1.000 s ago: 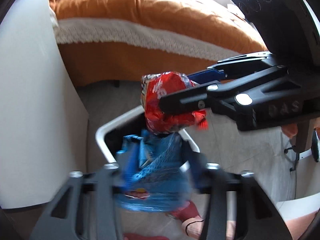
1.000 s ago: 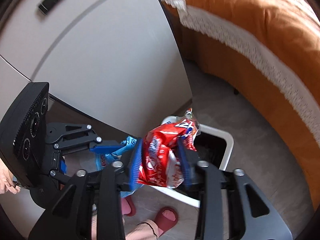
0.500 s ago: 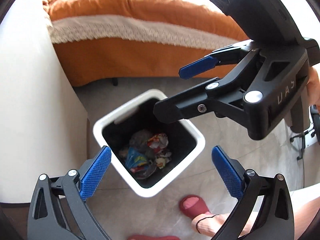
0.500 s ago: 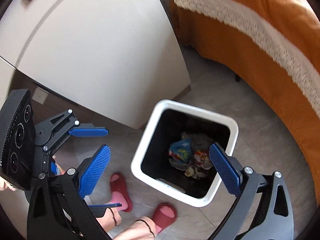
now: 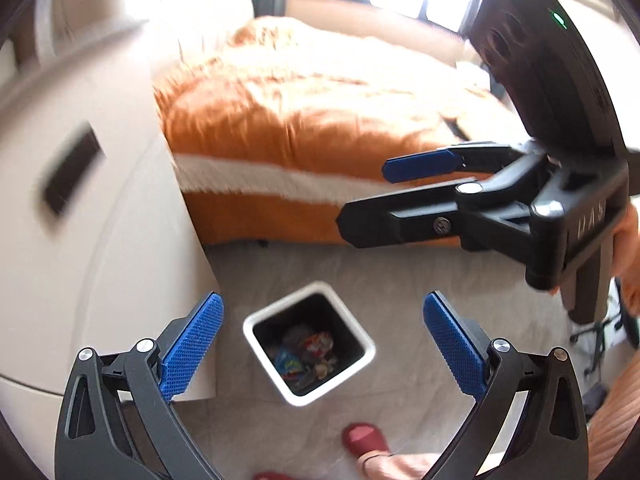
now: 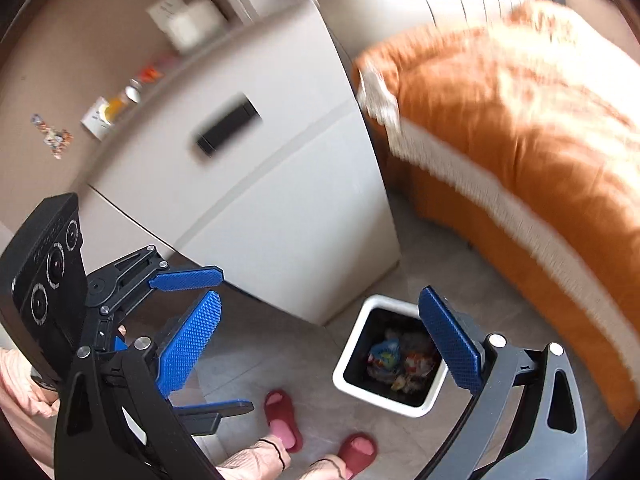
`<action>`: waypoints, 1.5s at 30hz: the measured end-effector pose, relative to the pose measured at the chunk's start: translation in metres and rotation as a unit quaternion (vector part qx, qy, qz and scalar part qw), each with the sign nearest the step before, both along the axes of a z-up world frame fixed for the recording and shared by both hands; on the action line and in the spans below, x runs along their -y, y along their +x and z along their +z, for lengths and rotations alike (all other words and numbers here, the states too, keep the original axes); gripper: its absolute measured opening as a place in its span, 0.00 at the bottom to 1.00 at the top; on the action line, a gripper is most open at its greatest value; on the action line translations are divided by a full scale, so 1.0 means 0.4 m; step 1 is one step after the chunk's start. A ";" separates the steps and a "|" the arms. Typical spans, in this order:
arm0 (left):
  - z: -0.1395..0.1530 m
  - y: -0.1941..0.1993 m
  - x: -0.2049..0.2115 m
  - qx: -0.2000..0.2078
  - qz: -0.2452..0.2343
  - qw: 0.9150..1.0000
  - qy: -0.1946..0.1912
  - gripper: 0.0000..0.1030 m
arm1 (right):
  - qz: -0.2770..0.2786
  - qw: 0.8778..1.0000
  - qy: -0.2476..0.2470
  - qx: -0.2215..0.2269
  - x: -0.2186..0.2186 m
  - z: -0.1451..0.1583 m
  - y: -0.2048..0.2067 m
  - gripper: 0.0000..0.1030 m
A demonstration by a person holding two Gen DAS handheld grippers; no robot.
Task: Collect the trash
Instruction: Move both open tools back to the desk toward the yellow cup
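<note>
The left gripper (image 5: pixel 322 350), black with two blue ribbed pads, is held high above the white square trash bin (image 5: pixel 362 338) with its jaws spread wide and nothing between them; from its own camera the bin sits directly below the gap. The right gripper (image 6: pixel 320 344), of the same black-and-blue build, is likewise spread wide and empty, tilted down toward the bin (image 6: pixel 348 364), whose far corner is covered by its right pad. In the left wrist view the right gripper (image 5: pixel 360 194) reaches in from the right, above the bin, jaws apart; in the right wrist view the left gripper (image 6: pixel 236 338) shows to the left of the bin.

The bin has a black interior and holds the crumpled snack wrappers (image 6: pixel 402 364), a mixed blue, red and pale heap at its bottom; the count is unclear. It stands on a grey tiled floor (image 6: pixel 436 272), just beside a corner of the white cabinet (image 6: pixel 280 184) with one dark recessed handle (image 6: pixel 228 124). Beyond the bin is one bed with an orange, white-trimmed cover (image 6: pixel 520 128). Two red slippers (image 6: pixel 282 418) on the person's feet are near the bin.
</note>
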State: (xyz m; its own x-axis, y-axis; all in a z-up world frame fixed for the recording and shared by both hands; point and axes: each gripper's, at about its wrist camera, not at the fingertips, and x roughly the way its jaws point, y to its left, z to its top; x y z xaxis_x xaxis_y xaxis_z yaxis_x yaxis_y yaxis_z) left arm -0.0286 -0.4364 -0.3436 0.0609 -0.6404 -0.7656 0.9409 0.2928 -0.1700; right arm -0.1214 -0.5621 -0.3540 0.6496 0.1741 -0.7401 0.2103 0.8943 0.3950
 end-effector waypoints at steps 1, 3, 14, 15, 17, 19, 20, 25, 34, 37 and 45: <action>0.036 -0.002 -0.004 0.003 0.008 1.000 -0.008 0.96 | -0.002 1.000 -0.008 0.011 0.001 0.043 -0.007 0.96; 0.112 -0.009 -0.022 0.011 0.025 0.999 -0.026 0.96 | -0.004 0.999 -0.010 0.035 0.001 0.129 -0.016 0.96; 0.431 -0.018 -0.103 0.084 0.095 0.989 -0.079 0.96 | 0.036 0.989 -0.022 0.140 -0.051 0.428 -0.024 0.96; 0.455 -0.017 -0.113 0.090 0.104 0.987 -0.081 0.96 | 0.045 0.988 -0.018 0.147 -0.058 0.449 -0.018 0.96; 0.489 -0.011 -0.139 0.101 0.120 0.984 -0.083 0.96 | 0.062 0.985 -0.024 0.160 -0.075 0.484 -0.006 0.96; 0.519 0.004 -0.175 0.114 0.146 0.979 -0.089 0.96 | 0.083 0.982 -0.021 0.168 -0.099 0.510 0.018 0.96; 0.528 0.014 -0.190 0.115 0.155 0.977 -0.089 0.96 | 0.094 0.981 -0.022 0.171 -0.111 0.522 0.031 0.96; 0.570 0.095 -0.310 0.135 0.205 0.966 -0.086 0.96 | 0.146 0.970 -0.041 0.188 -0.192 0.572 0.144 0.96; 0.616 0.354 -0.509 0.158 0.253 0.951 -0.085 0.96 | 0.197 0.958 -0.065 0.197 -0.367 0.623 0.425 0.96; 0.596 0.450 -0.548 0.156 0.265 0.948 -0.080 0.96 | 0.205 0.958 -0.073 0.188 -0.409 0.609 0.529 0.96; 0.476 0.708 -0.631 0.125 0.273 0.953 -0.046 0.96 | 0.212 0.962 -0.078 0.155 -0.452 0.504 0.790 0.96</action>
